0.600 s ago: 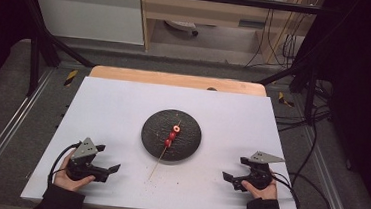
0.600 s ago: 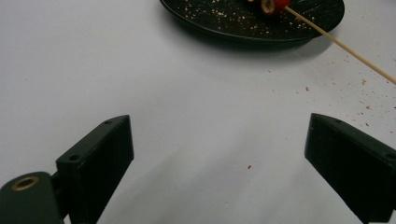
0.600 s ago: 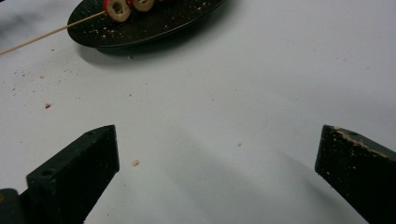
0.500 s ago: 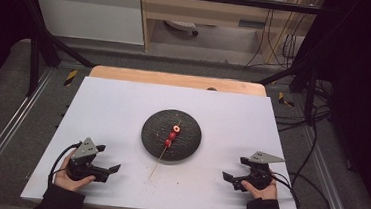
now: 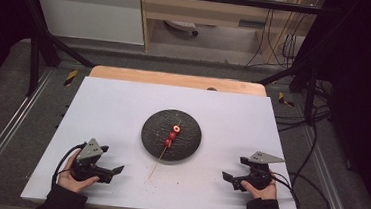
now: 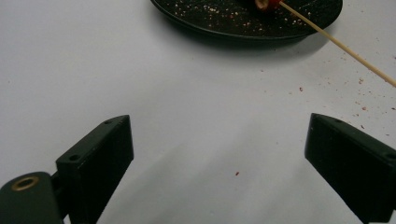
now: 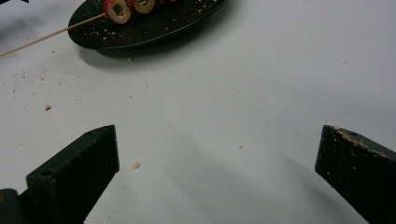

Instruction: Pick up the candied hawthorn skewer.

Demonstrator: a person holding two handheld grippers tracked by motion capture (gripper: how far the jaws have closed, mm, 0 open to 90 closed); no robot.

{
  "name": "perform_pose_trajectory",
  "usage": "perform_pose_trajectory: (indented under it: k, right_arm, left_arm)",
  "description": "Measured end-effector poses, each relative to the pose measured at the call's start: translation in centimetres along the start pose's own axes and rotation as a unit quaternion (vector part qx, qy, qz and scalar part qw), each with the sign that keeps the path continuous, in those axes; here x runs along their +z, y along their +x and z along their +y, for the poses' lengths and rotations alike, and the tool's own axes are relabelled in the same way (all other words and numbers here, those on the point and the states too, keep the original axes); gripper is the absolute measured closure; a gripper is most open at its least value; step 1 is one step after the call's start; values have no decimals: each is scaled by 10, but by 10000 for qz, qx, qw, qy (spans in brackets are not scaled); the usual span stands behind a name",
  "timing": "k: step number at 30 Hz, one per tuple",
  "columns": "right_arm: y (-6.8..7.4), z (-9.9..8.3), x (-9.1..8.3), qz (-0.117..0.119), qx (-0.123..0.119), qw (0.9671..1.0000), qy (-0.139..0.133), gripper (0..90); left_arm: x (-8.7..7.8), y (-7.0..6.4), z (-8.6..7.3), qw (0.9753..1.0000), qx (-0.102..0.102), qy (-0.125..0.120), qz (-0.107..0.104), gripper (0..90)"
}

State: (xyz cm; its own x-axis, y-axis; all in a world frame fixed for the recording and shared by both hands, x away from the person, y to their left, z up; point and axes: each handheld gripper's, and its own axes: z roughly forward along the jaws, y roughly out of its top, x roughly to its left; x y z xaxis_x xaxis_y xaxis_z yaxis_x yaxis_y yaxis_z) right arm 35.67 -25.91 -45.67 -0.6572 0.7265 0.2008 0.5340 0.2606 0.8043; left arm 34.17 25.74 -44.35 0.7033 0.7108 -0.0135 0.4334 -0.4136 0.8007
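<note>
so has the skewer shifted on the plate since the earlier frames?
No. The skewer lies across the black plate as before, its bare end past the near rim toward the left hand-held gripper.

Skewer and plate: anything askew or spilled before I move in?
The skewer overhangs the black plate: its bare end rests on the white table. Reddish crumbs lie scattered on the table beside it. Both grippers are open and apart from it.

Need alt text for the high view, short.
A black plate sits mid-table on a white tabletop, holding a wooden skewer threaded with red fruit pieces; the skewer's bare end sticks out over the plate's near rim. A person's hands rest at the near edge, the left gripper and right gripper both open, pointing inward and apart from the plate.
</note>
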Motion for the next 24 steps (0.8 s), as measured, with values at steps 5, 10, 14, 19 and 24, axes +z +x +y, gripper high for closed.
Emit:
perform_pose_trajectory:
  k: [5,10,14,19,24]
  right_arm:
    - [0,0,0,-9,-26,10000,21,5]
    - [0,0,0,-25,-21,10000,27,6]
    - [0,0,0,-46,-32,10000,44,5]
    - [0,0,0,-50,-40,10000,51,5]
    - [0,1,0,-87,-50,9999,60,6]
  left_arm:
    - [0,-2,3,10000,-1,-24,49,74]
    - [1,-6,9,10000,-26,-22,58,75]
    - [4,-10,15,10000,-24,9,45,75]
    - [8,-16,22,10000,-37,27,25,75]
    - [13,-22,32,10000,-32,47,32,75]
